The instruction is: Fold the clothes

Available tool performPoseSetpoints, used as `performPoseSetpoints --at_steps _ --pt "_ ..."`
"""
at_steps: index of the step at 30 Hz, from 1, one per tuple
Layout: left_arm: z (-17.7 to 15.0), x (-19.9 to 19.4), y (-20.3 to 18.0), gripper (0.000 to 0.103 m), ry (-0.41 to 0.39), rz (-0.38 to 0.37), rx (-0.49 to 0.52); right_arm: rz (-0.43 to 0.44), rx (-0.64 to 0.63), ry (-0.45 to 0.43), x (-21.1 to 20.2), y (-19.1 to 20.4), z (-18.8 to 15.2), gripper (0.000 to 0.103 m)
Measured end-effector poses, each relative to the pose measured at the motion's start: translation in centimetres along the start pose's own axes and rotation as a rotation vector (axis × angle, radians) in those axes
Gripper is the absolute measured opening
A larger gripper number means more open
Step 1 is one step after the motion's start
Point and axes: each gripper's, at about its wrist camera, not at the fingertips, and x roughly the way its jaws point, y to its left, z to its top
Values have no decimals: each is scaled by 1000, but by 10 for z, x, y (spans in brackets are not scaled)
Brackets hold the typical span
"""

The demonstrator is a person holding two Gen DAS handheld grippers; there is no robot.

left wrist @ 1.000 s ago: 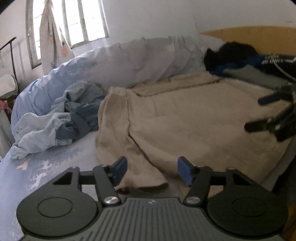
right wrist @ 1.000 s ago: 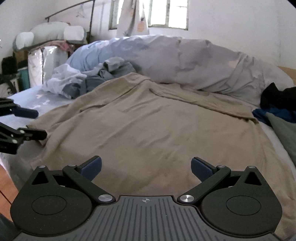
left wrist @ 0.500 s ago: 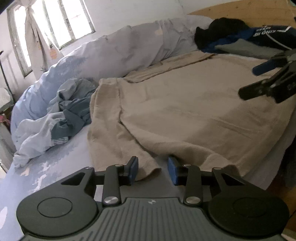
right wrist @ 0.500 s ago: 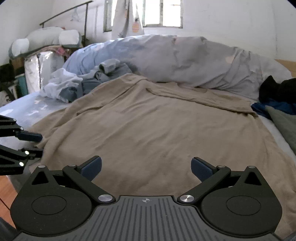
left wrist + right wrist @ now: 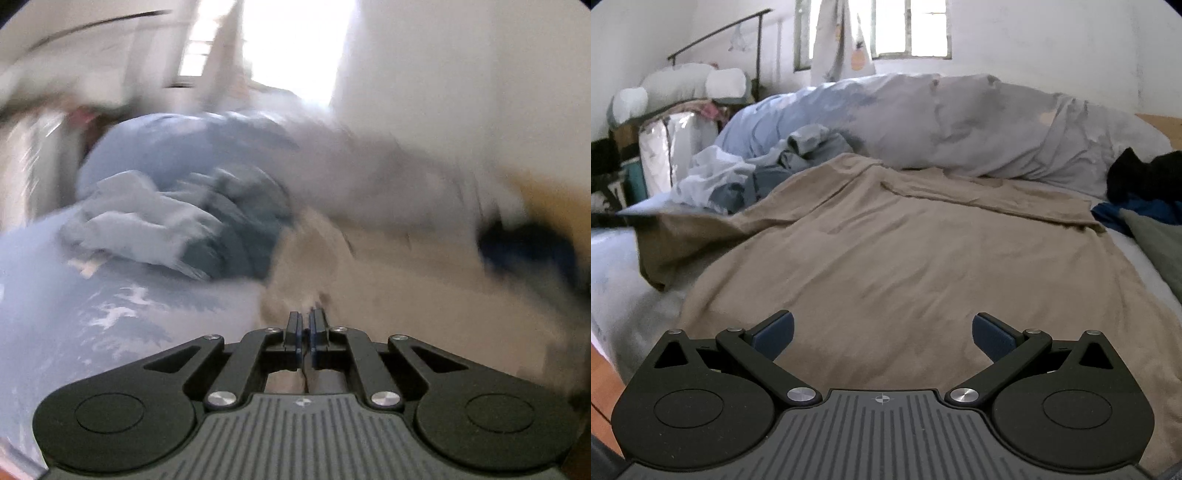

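Bedding and laundry are filling a bed, where a large tan garment (image 5: 905, 251) is lying spread flat across the mattress, its far edge reaching the foot of a long rolled pale-blue duvet (image 5: 960, 118). The left gripper (image 5: 305, 328) is pinching a bunched edge of the tan cloth, its two blue-padded fingers drawn almost together with only a thin fold of fabric between them; the left wrist view is heavily blurred. Seen from the right wrist camera, that left-hand corner of the garment is lifting off the blue patterned sheet (image 5: 74, 295) in a raised, darker flap. The right gripper (image 5: 882, 332) is hovering over the near hem with its jaws spread wide and nothing between them. A crumpled heap of blue and white clothes (image 5: 746, 177) is sitting just beside the garment's far left corner, while dark clothes (image 5: 1145, 177) are piling up at its right edge. A window (image 5: 908, 29) is glowing in the back wall.
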Motion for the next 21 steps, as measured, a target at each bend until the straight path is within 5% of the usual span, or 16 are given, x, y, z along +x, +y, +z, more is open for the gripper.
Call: performPoseSetpoints --at_steps 5,10,21 --pt "44 -3 69 7 -124 2 -312 14 15 -8 -1 -3 5 103" --pt "86 6 131 7 -199 10 -496 27 30 -16 -2 -5 10 103" --pt "167 55 210 7 -250 101 -600 53 32 -68 25 -15 57 102"
